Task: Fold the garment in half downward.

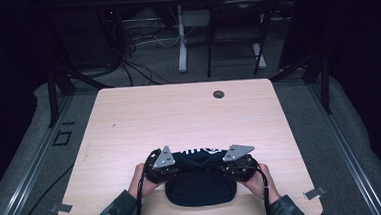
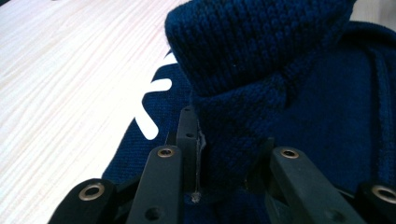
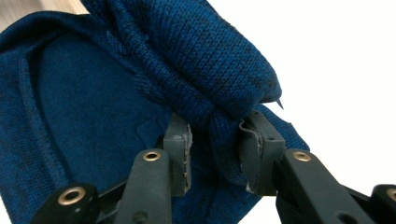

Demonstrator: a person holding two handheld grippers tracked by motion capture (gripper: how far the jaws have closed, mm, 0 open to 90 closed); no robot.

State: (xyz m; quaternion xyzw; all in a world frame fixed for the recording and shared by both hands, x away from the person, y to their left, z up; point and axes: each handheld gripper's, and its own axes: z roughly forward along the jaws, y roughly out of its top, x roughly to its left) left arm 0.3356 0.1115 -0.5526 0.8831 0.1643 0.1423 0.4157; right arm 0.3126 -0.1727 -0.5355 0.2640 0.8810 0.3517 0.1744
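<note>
Dark blue knit garment w/ white lettering (image 1: 200,179) lies at near edge of light wood table (image 1: 129,121), centre. My left gripper (image 2: 224,140) clamped on a bunched fold at its left side, right gripper (image 3: 215,140) pinching fold on right. Both edges lifted.

I held the left gripper (image 1: 174,164) and right gripper (image 1: 226,161) level, jaws facing inward, each clamped on the knit garment's (image 1: 201,187) opposite edges.

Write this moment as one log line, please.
left gripper: shut on dark blue knitted garment | right gripper: shut on it | garment: partly lifted off light wooden table
</note>
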